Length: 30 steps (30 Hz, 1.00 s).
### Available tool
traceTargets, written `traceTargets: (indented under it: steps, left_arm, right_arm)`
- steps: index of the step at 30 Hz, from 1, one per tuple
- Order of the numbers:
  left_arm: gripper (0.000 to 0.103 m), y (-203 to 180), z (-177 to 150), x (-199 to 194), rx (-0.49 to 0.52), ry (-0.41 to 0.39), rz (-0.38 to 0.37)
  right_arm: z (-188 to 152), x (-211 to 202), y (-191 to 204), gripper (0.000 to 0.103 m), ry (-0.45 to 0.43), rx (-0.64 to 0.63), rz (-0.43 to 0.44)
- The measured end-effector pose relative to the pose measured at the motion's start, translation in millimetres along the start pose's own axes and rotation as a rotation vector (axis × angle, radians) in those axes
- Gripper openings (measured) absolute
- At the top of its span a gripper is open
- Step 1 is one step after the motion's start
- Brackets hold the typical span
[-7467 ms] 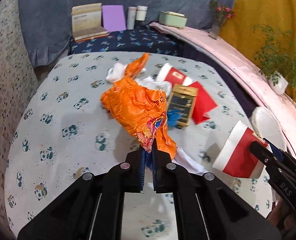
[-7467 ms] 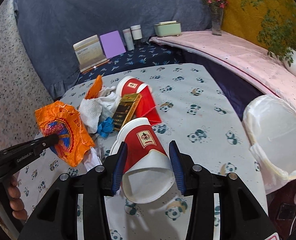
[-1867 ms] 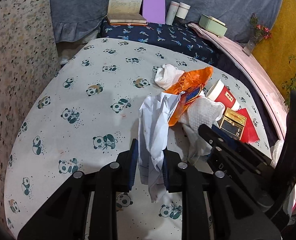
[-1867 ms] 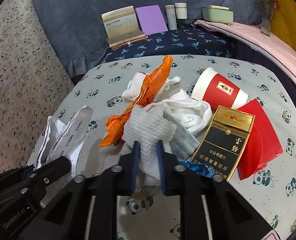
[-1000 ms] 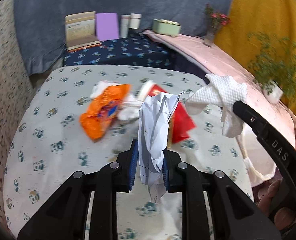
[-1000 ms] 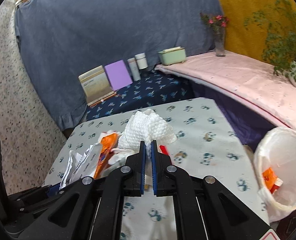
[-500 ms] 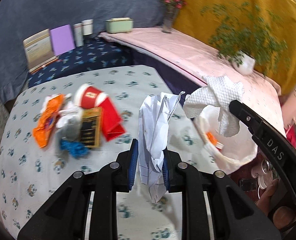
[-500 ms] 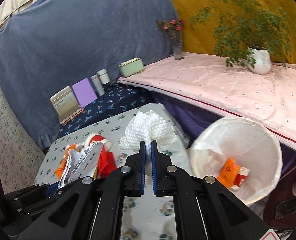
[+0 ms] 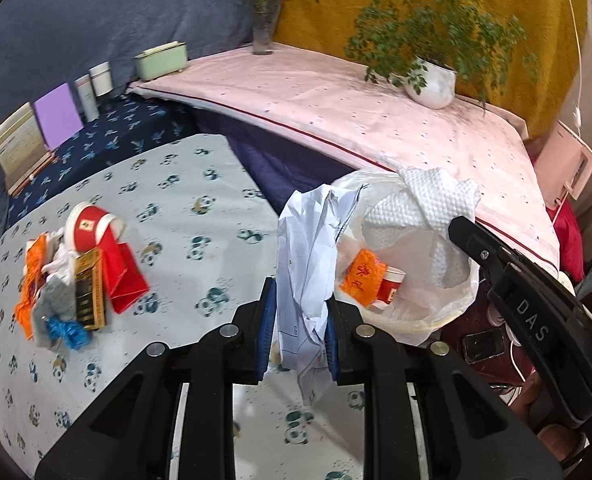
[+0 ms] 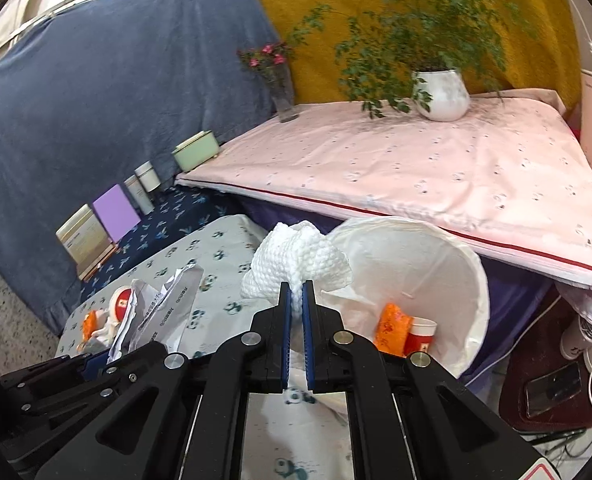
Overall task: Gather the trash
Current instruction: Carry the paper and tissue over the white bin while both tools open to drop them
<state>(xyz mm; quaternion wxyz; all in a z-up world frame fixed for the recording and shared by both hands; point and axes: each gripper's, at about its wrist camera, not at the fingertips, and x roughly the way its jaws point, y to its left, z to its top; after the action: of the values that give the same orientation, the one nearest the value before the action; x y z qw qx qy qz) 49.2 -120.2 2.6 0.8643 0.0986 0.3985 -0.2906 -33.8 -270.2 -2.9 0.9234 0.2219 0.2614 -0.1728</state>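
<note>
My left gripper point(image 9: 297, 304) is shut on a crumpled sheet of white paper point(image 9: 311, 248), held above the panda-print table near its right edge. My right gripper point(image 10: 294, 292) is shut on a white paper towel point(image 10: 296, 260), held over the rim of the white-lined trash bin point(image 10: 447, 256). The bin point(image 9: 447, 312) holds an orange wrapper point(image 10: 391, 324) and a red paper cup point(image 10: 419, 334). In the left wrist view the paper towel point(image 9: 427, 204) hangs over the bin. More trash lies at the left of the table: a red cup point(image 9: 86, 224), a black and gold box point(image 9: 88, 288), red paper point(image 9: 124, 276), an orange wrapper point(image 9: 26, 292).
The panda-print table point(image 9: 184, 208) ends just before the bin. A pink-covered surface point(image 10: 435, 168) with a potted plant point(image 10: 439, 92) and a flower vase point(image 10: 280, 80) stands behind the bin. Books and jars point(image 9: 56, 116) line the back. A phone point(image 10: 551, 388) lies on the floor.
Both grippers have swung right from the trash pile toward the bin, each carrying its piece. The bin is now closer and directly under the paper towel.
</note>
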Motion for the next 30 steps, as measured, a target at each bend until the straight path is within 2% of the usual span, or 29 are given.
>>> traceTargets:
  steps: [9,19,20,24,30]
  left_arm:
    - [0.021,-43,12,32,0.074,0.031,-0.056]
    - [0.024,-65,24,65,0.093,0.064,-0.114]
    - [0.025,-65,25,66,0.091,0.066,-0.117]
    - [0.045,-64,27,74,0.081,0.073,-0.112]
    - [0.057,-59,27,76,0.074,0.071,-0.096]
  right_arm:
    - [0,5,-44,0.005,0.006,0.062,-0.058]
    - [-1,18,-69,0.005,0.024,0.097,-0.097]
    - [-1,20,-70,0.005,0.027,0.099,-0.099]
    - [-1,26,-73,0.006,0.033,0.103,-0.107]
    - [-1,31,-71,0.012,0.033,0.105,-0.101]
